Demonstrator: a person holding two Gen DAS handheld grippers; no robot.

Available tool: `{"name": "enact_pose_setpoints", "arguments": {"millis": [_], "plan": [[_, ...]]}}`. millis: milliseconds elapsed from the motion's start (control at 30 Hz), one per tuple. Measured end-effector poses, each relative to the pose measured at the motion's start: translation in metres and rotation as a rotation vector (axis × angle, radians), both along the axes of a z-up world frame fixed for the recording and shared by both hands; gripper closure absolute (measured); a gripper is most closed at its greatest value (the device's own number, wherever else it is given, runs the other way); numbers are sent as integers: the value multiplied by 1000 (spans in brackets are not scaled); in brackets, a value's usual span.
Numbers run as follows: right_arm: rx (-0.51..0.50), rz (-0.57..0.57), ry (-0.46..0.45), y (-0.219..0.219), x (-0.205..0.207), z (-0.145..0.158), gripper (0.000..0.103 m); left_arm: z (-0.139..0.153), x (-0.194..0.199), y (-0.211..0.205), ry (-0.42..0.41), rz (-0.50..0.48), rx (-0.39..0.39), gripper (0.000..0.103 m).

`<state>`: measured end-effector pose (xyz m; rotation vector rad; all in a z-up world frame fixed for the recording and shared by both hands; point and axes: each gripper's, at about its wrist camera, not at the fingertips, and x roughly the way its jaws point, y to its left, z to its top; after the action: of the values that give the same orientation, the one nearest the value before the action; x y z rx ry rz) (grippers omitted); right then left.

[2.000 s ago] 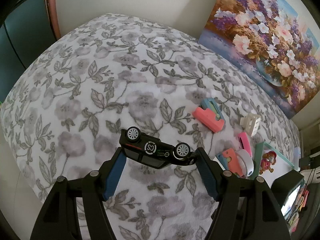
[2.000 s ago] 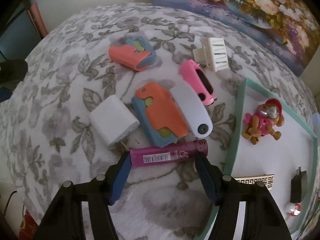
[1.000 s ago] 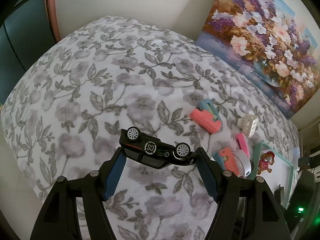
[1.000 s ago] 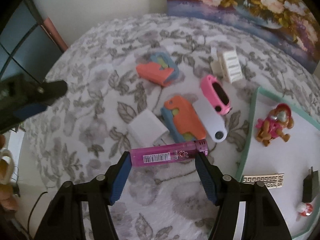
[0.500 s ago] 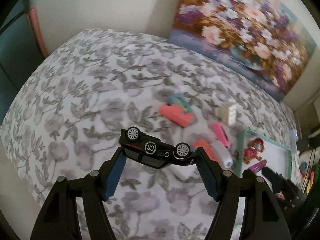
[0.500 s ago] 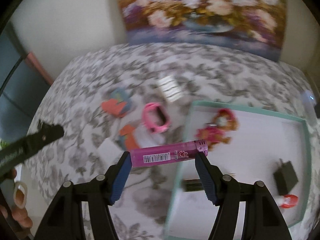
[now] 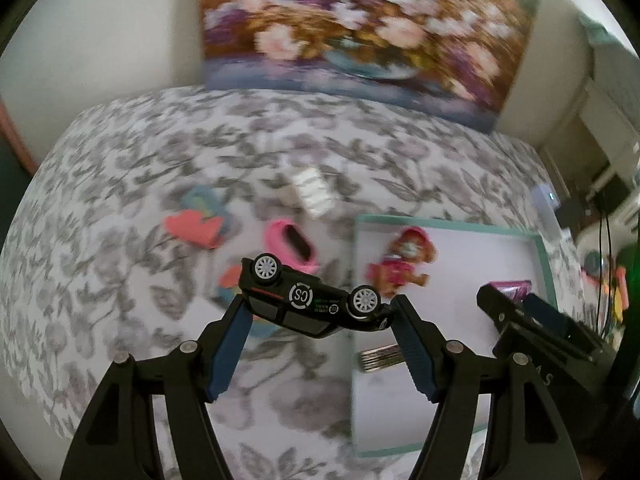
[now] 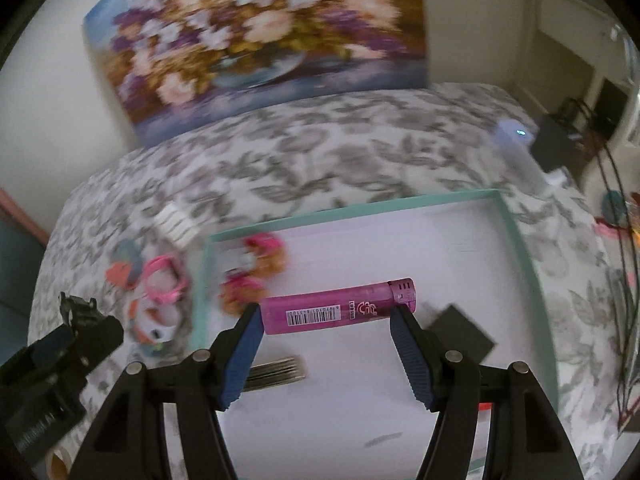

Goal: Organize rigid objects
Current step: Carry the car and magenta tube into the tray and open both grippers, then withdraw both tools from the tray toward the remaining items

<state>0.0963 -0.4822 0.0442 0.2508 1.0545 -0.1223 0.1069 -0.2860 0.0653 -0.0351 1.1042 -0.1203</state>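
My left gripper (image 7: 320, 312) is shut on a black toy car (image 7: 312, 300), held upside down above the flowered bedspread, just left of the green-rimmed white tray (image 7: 546, 264). My right gripper (image 8: 326, 314) is shut on a pink lighter (image 8: 338, 307), held crosswise above the tray (image 8: 516, 236). The right gripper also shows at the right of the left wrist view (image 7: 520, 304). A pink and orange toy figure (image 7: 400, 264), a comb (image 7: 380, 358) and a black adapter (image 8: 460, 332) lie in the tray.
On the bedspread left of the tray lie a pink toy car (image 7: 290, 244), a white clip (image 7: 314, 194), orange and blue puzzle pieces (image 7: 196, 226) and a white fob (image 8: 158, 328). A flower painting (image 7: 360, 32) leans on the wall. A white device (image 8: 516, 152) lies beyond the tray.
Both grippers have swung right toward the tray. The right gripper with the lighter now hangs over the tray; the left with the car has come up to its left rim.
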Motion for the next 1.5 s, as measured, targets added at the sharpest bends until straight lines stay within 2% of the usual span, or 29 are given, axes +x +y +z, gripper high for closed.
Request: {"name": "enact_pose_setpoints", "arguments": {"millis": [167,467,633,900,1233,1500], "plan": [[11,-60,2,-29,-2,-3,34,-12,6,-34,20,-63,17,31],[13,-135,21,-58,2,-11,34,-29,15,-79,44,-118,44,31],[43,-169,31,-77,1,-19,34,-39,20,-90,80,-123,10,31],[35,-209,67,-98,-2,-31,35,-50,23,-89,114,-108,11,31],[12,-178,78,-88,0,-33,34,-46,25,-80,123,-105,1,31],[-15,-167,98,-82,3,-35,32,-38,30,-58,127,-45,-16,23]]}}
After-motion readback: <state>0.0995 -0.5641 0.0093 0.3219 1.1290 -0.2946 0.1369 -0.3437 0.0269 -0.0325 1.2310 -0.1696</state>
